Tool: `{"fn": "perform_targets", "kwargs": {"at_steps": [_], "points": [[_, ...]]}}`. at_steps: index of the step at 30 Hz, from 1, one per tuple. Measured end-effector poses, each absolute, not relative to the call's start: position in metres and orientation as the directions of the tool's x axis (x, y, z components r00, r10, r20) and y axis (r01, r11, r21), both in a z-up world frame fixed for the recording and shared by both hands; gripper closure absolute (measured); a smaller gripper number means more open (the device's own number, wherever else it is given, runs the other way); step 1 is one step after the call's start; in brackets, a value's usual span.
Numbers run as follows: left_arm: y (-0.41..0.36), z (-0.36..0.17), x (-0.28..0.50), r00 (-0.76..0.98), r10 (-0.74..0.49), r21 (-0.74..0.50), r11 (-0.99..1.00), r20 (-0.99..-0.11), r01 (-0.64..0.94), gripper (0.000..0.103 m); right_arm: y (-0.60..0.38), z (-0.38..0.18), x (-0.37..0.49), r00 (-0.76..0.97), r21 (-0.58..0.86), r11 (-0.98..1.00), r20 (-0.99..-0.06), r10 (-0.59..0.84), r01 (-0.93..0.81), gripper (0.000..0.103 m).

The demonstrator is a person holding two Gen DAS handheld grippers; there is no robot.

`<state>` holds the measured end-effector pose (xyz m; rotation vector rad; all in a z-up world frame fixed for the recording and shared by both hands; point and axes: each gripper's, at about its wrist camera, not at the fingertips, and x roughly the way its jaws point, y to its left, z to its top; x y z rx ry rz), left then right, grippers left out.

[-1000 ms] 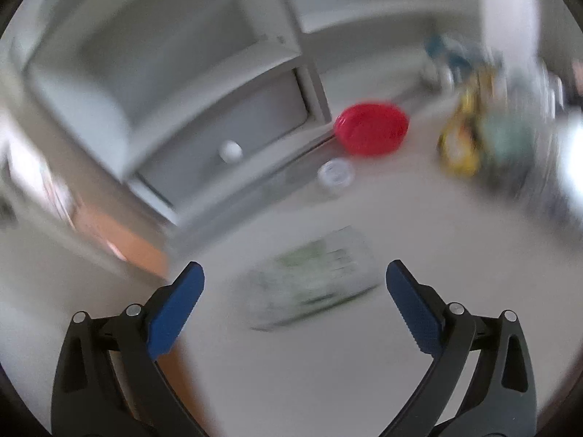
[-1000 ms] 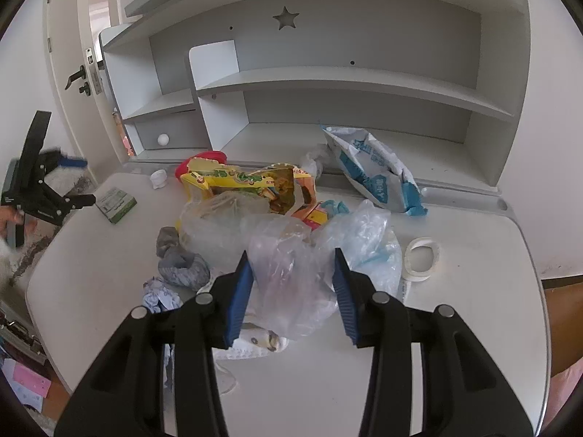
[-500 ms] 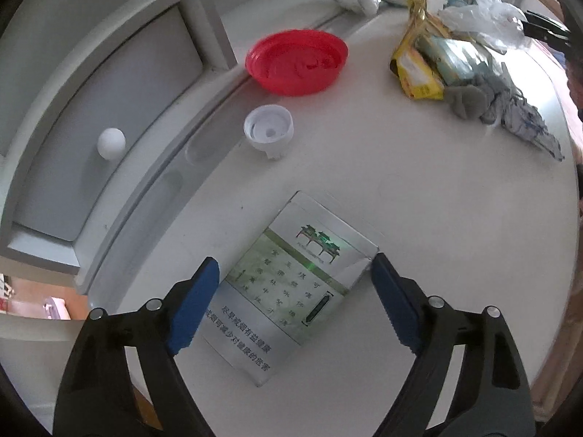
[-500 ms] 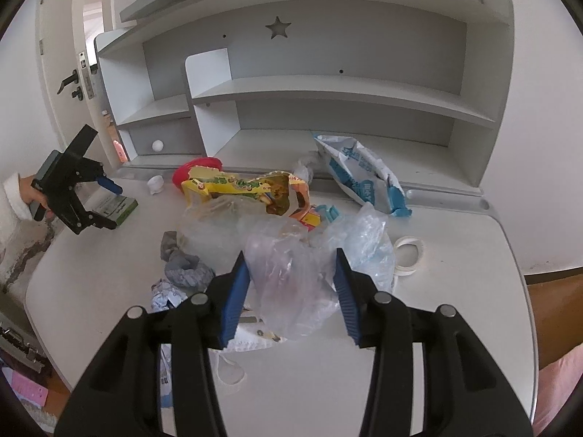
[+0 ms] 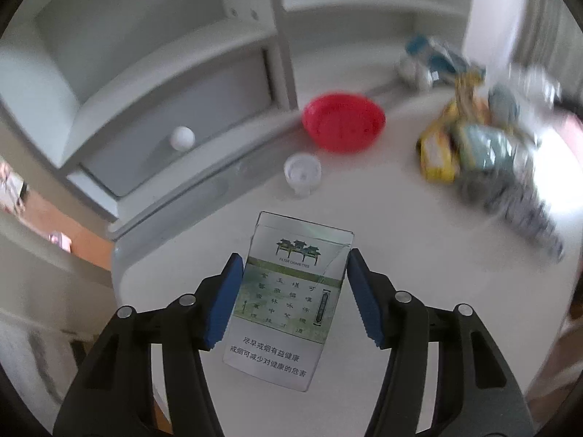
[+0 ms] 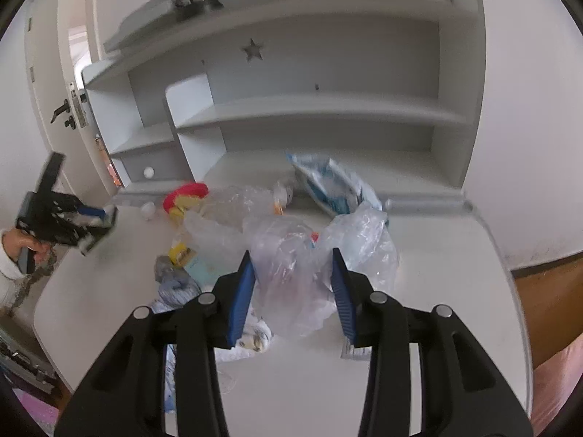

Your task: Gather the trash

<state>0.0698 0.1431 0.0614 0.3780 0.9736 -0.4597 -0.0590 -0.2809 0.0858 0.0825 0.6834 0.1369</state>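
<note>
The left gripper [image 5: 293,291] is closing on a cigarette pack [image 5: 288,302], which sits between its blue pads [image 5: 222,302]; the left pad lies against the pack's edge and the right pad meets its upper corner (the pack's top edge is crumpled there), so the pack is gripped. Seen from the right wrist, the pack appears lifted off the white desk [image 5: 382,255] near its left end. Beyond it stand a small white cap [image 5: 302,173] and a red bowl [image 5: 344,122]. The right gripper [image 6: 293,291] is closing, with a clear plastic bag [image 6: 288,266] bunched between its pads; whether the pads press it cannot be told. More wrappers [image 5: 459,145] lie heaped mid-desk
</note>
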Motion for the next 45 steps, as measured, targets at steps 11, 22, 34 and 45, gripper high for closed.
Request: {"fn": "perform_targets", "kwargs": {"at_steps": [11,22,34,45], "points": [[0.046,0.128,0.033,0.608,-0.337,0.075,0.832,-0.719,0.549,0.045,-0.317,0.088,-0.067,0.759,0.286,0.949,-0.588,0.281,-0.13,0.076],[-0.156,0.182,-0.063,0.472,-0.681,0.009,0.565,-0.56,0.825,0.046,-0.441,0.16,-0.179,0.886,0.378,0.923,-0.399,0.236,-0.076,0.081],[-0.452,0.016,-0.229,-0.085,-0.658,-0.173,0.069,-0.749,0.983,0.046,-0.659,-0.018,-0.366,0.752,0.565,0.625,-0.657,-0.056,0.539,0.08],[-0.541,-0.2,-0.198,-0.096,-0.331,-0.207,0.32,-0.939,0.924,0.045,-0.676,-0.267,-0.362,0.534,0.592,0.281,-0.805,0.26,0.756,0.08]]}}
